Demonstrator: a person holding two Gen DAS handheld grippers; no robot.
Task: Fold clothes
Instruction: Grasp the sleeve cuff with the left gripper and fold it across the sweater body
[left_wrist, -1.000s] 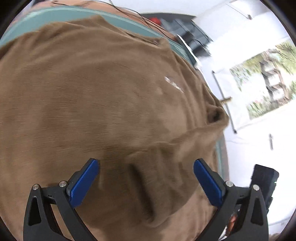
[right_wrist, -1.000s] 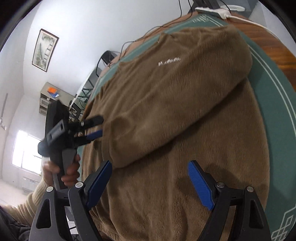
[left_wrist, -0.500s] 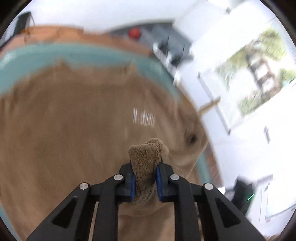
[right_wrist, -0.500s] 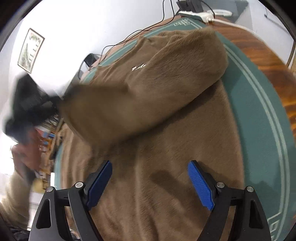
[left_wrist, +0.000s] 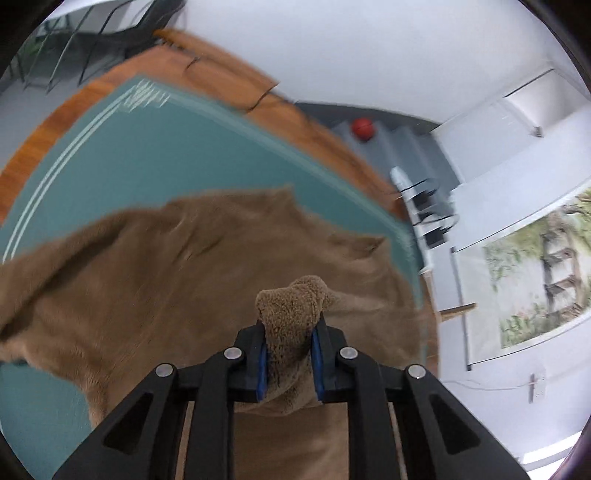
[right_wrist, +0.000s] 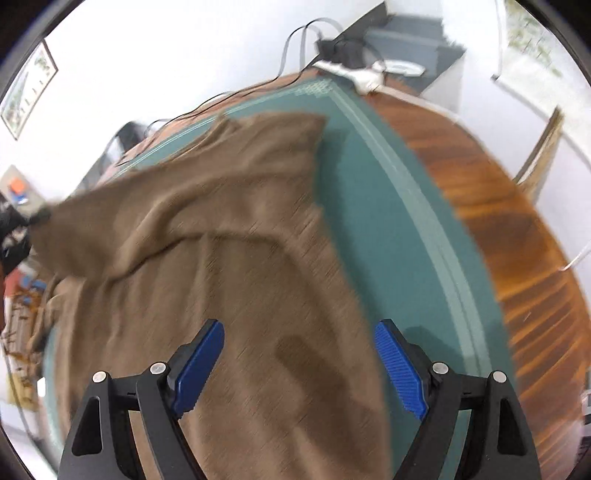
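Note:
A brown fleece sweater (left_wrist: 155, 280) lies spread on a teal mat (left_wrist: 122, 147). My left gripper (left_wrist: 290, 354) is shut on a bunched sleeve end (left_wrist: 291, 306) of the sweater and holds it lifted above the rest. In the right wrist view the sweater (right_wrist: 229, 229) covers most of the mat (right_wrist: 388, 229), with the lifted sleeve stretching toward the left edge. My right gripper (right_wrist: 299, 369) is open and empty, low over the sweater's lower part near its right edge.
The mat lies on a wooden table (right_wrist: 498, 206). Cables and a power strip (right_wrist: 365, 74) sit at the table's far end. A red ball (left_wrist: 364, 127) rests on grey shelving beyond the table. A picture (left_wrist: 535, 273) hangs on the wall.
My left gripper closed on the sleeve end and lifted it up and back, pulling the sleeve across. My right gripper stayed open and moved toward the sweater's right edge.

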